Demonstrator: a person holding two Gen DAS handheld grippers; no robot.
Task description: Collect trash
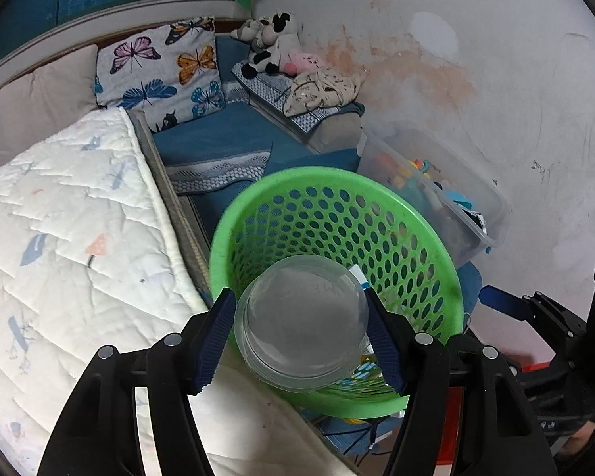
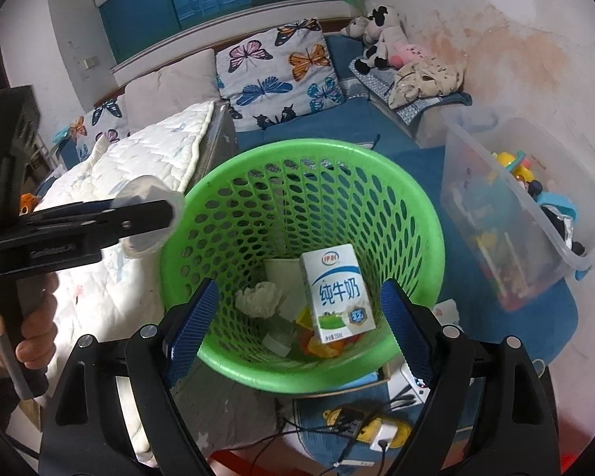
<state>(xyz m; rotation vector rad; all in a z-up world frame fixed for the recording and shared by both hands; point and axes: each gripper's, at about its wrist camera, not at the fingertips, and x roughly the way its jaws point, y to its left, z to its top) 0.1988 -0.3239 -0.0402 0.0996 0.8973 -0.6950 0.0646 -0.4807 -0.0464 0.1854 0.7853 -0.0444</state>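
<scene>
A green perforated basket (image 1: 412, 234) stands on the floor beside the bed; it also shows in the right wrist view (image 2: 377, 182). My left gripper (image 1: 301, 337) is shut on a clear plastic cup (image 1: 303, 321), held over the basket's near rim; the cup also shows in the right wrist view (image 2: 150, 214). My right gripper (image 2: 297, 325) is open and empty, straddling the basket's near rim. Inside the basket lie a white milk carton (image 2: 337, 289), a crumpled tissue (image 2: 258, 297) and other scraps.
A bed with a white quilt (image 1: 67, 238) lies left of the basket. A clear bin of toys (image 2: 523, 214) stands at the right by the wall. Cables and a power strip (image 2: 377, 428) lie on the floor below. Butterfly pillows (image 2: 281, 71) and plush toys (image 2: 384, 39) sit behind.
</scene>
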